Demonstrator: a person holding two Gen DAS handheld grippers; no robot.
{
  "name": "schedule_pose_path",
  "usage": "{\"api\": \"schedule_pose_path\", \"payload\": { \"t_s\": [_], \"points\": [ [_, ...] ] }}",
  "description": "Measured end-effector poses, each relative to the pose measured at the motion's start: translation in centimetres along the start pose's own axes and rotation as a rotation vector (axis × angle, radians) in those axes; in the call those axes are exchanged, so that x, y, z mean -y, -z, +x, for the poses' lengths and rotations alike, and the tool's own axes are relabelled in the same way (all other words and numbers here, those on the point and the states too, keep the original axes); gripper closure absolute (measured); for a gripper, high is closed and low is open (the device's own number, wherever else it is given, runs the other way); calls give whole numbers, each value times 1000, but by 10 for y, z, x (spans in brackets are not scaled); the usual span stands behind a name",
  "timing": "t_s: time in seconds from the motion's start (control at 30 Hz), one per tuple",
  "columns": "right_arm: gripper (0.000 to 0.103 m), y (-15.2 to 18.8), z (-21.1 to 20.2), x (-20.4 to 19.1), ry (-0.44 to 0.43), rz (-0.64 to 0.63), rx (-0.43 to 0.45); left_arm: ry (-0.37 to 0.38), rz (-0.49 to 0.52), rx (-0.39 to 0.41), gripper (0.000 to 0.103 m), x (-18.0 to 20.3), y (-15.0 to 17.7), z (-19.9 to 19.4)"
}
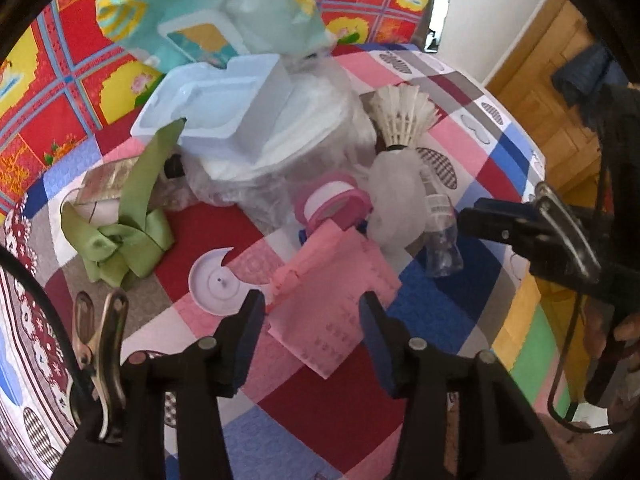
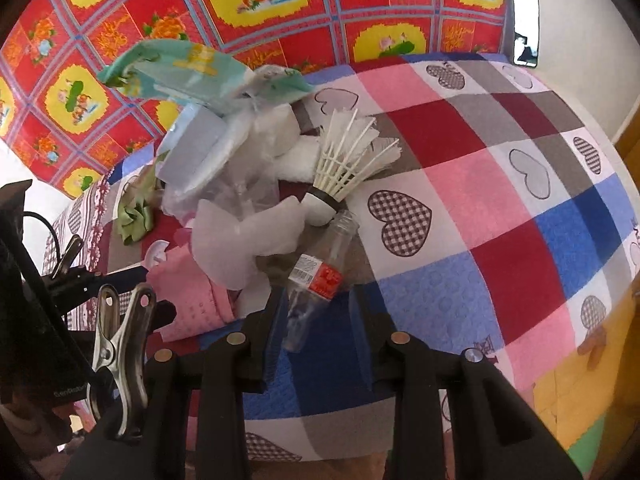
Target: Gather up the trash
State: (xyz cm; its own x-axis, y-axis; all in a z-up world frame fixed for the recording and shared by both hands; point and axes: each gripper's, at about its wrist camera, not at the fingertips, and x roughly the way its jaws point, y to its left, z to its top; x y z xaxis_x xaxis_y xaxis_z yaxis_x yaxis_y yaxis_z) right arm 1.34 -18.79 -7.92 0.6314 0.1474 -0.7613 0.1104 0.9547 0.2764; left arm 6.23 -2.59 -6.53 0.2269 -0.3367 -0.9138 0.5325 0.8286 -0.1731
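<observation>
Left claw (image 1: 312, 324) is standing wide over pink paper (image 1: 332, 300) on the quilt (image 1: 328, 400); I am judging it light, floppy, best pinched at an edge. Right claw (image 2: 316, 320), narrower, is straddling the slippery bottle (image 2: 316, 276).

You've got a bed with a patchwork quilt (image 2: 460, 184) (red, pink, blue, grey squares, checked hearts) carrying everything. In the left wrist view, a pink paper sheet (image 1: 334, 280) lies flat at centre, a white notched disc (image 1: 218, 282) touching its 9 o'clock edge. A crumpled green ribbon (image 1: 120, 236) sits further out at 9. At 12 you see a heap: white foam tray (image 1: 208, 108), clear plastic, teal packet (image 1: 208, 12) on top. At 2 a shuttlecock (image 1: 402, 118) leans on the heap; at 3 an empty clear bottle (image 1: 442, 236) lies on its side (red label in your right view).
</observation>
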Motion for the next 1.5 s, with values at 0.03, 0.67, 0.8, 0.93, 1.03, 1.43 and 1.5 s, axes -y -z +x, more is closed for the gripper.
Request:
{"api": "schedule_pose_path", "payload": {
  "t_s": [0.03, 0.67, 0.8, 0.93, 1.03, 1.43, 1.5],
  "points": [
    [70, -1, 2, 1, -9, -3, -7, -5, -5, -4, 51, 0, 0, 2],
    [65, -13, 22, 10, -147, -131, -74, -131, -95, -42, 40, 29, 7, -2],
    [65, -12, 23, 10, -150, -172, -76, -119, -143, -65, 33, 29, 11, 1],
    [65, -10, 23, 10, -115, -218, -86, -129, -154, -71, 33, 31, 14, 9],
    [65, -9, 22, 16, -95, -234, -86, -140, -181, -66, 33, 33, 12, 15],
    [65, -5, 27, 44, -110, -207, -101, -125, -257, 2, 39, 38, 0, 15],
    [65, -5, 27, 46, -119, -213, -98, -123, -257, 14, 40, 40, -3, 14]
  ]
}}
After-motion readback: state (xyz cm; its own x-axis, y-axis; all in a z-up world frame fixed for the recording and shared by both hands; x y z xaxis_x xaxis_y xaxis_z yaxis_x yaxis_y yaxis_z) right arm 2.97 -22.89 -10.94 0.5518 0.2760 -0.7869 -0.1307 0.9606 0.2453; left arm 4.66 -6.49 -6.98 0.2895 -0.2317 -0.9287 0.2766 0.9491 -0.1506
